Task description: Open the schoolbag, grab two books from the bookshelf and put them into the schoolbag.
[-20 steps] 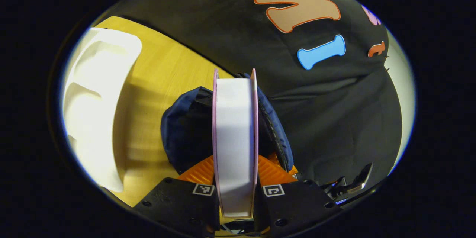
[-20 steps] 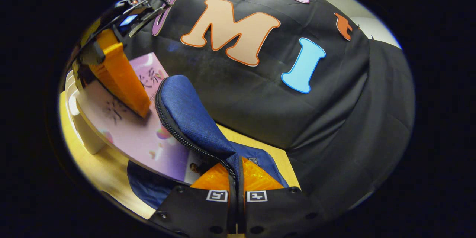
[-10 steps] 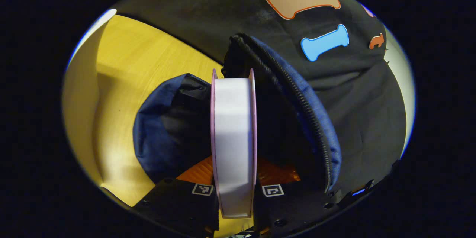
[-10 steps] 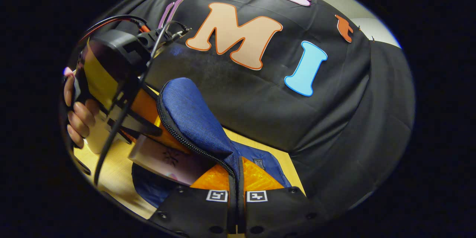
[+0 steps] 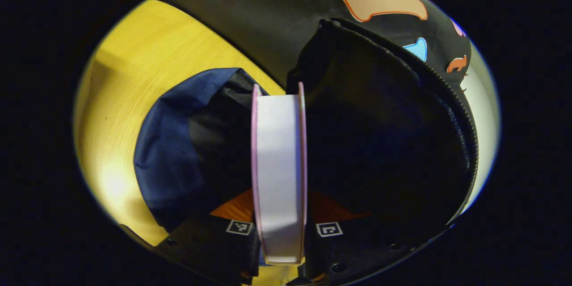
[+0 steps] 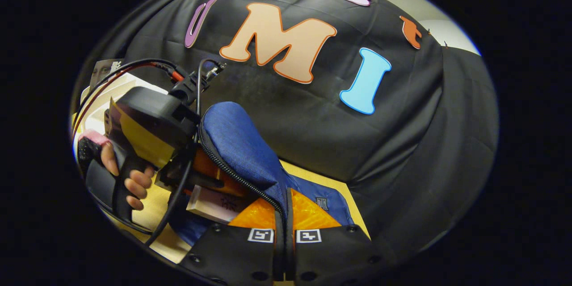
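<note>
A book (image 5: 279, 170) with pink covers and a white page edge stands on edge between my left gripper's (image 5: 279, 203) fingers, which are shut on it. Its far end sits inside the mouth of the blue schoolbag (image 5: 165, 143), against the dark lining. The bag's flap (image 5: 447, 111), edged with a zipper, arches over on the right. In the right gripper view my right gripper (image 6: 284, 210) is shut on the zipper edge of that blue flap (image 6: 237, 143) and holds it up. Under the flap, the book (image 6: 214, 199) slants into the bag, with a hand (image 6: 129, 178) on the left gripper's handle.
The bag lies on a yellow wooden table (image 5: 134, 53) close to the black cloth wall. A white bookshelf (image 6: 100, 94) stands at the far left in the right gripper view, behind the hand. Cables (image 6: 134, 65) loop from the left gripper's housing.
My left gripper has carried the book forward and down into the bag's mouth, and the white shelf has slid out of its view. The right gripper keeps the flap lifted.
</note>
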Available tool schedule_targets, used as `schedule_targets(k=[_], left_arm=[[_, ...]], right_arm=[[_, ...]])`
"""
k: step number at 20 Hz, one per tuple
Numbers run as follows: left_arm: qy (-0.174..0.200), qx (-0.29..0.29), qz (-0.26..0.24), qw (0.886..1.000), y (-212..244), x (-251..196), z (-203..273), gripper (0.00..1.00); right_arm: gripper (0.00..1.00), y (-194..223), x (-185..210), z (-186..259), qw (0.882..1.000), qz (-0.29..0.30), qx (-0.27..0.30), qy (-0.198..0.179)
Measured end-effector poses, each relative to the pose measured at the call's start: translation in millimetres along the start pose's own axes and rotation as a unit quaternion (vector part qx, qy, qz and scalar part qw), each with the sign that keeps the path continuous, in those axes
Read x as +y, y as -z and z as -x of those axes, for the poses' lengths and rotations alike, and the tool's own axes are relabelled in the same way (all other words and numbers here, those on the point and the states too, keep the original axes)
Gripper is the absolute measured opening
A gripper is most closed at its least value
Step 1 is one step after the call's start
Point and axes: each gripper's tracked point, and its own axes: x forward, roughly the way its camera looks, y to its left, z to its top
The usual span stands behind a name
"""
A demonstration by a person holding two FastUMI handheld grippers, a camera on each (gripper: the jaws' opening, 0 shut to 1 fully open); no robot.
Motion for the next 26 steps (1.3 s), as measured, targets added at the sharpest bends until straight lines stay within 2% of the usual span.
schedule_targets(k=[2,3,5,7,8,11,12,13,14,21,26], left_arm=[[-0.019,0.000,-0.011,1.000,-0.6,8.8,0.1,0.48],[-0.037,0.001,-0.019,0.999,-1.1,17.6,0.7,0.61],[-0.054,0.007,-0.030,0.998,-2.8,25.9,6.3,0.71],[-0.074,-0.002,-0.035,0.997,-7.0,33.3,16.9,0.85],[-0.088,-0.004,-0.039,0.995,-7.9,39.5,22.2,0.96],[-0.132,-0.002,-0.051,0.990,-7.7,54.3,45.0,0.96],[-0.137,0.001,-0.051,0.989,-8.1,54.6,52.0,0.92],[-0.139,0.000,-0.054,0.989,-9.6,51.1,59.1,0.96],[-0.142,0.000,-0.058,0.988,-9.6,48.5,66.5,0.96],[-0.128,0.022,-0.099,0.987,-2.8,19.9,122.3,0.96],[-0.118,0.030,-0.128,0.984,-15.4,-7.5,165.8,0.96]], right_arm=[[0.05,1.8,0.8,-2.2,1.000,-0.003,0.003,-0.001],[0.05,1.7,2.3,-3.2,1.000,0.000,0.003,-0.002],[0.05,2.8,4.5,-4.4,1.000,0.006,0.004,-0.003],[0.05,3.4,4.8,-4.8,1.000,0.007,0.006,-0.004],[0.05,3.2,4.2,-4.8,1.000,0.006,0.006,-0.003],[0.03,2.7,1.8,-5.1,1.000,0.004,0.008,0.001],[0.03,5.4,2.1,-5.8,1.000,0.003,0.013,0.001],[0.05,6.0,3.9,-6.9,1.000,0.004,0.013,0.001],[0.05,4.2,3.8,-5.8,1.000,0.006,0.012,0.002],[0.04,6.5,5.1,-6.9,1.000,0.016,0.016,0.000],[0.02,8.1,9.5,-7.6,0.999,0.029,0.018,-0.007]])
